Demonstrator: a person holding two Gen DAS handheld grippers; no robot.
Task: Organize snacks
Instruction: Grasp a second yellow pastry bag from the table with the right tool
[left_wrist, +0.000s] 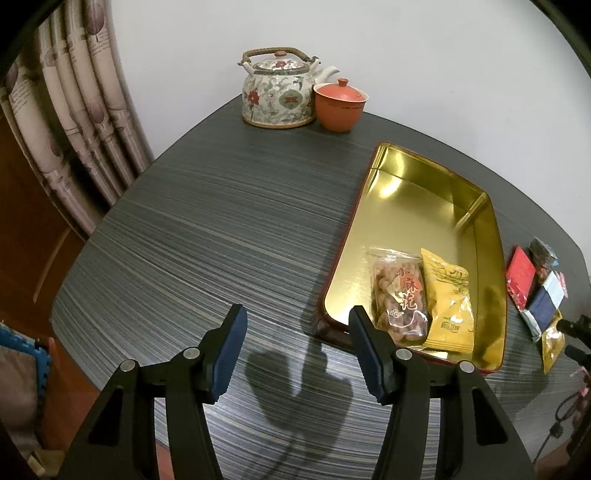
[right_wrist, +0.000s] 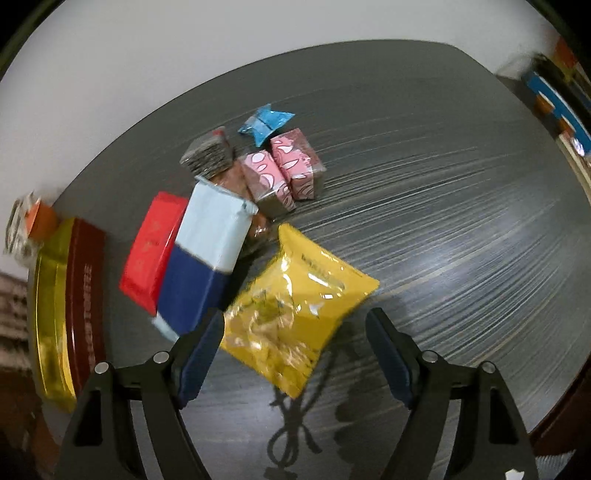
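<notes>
My left fingers (left_wrist: 297, 354) stand apart and empty over the tabletop (left_wrist: 207, 229), beside the gold tin (left_wrist: 413, 177). My right fingers (right_wrist: 295, 354), apart too, hang nearer the loose yellow packet (right_wrist: 295, 306), whose long axis lies diagonally between them.

Both grippers angle downward — left gripper (left_wrist: 297, 326) and right gripper (right_wrist: 295, 330) seemingly empty, fingers parted.

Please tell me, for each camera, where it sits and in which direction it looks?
Left wrist: sits on the left gripper, looking down over the table toward teapot and gold tin; open fingers show.
Right wrist: sits on the right gripper, looking steeply down at the snack pile; open fingers show above a yellow packet.
Shared: tin, table, snack pile.
</notes>
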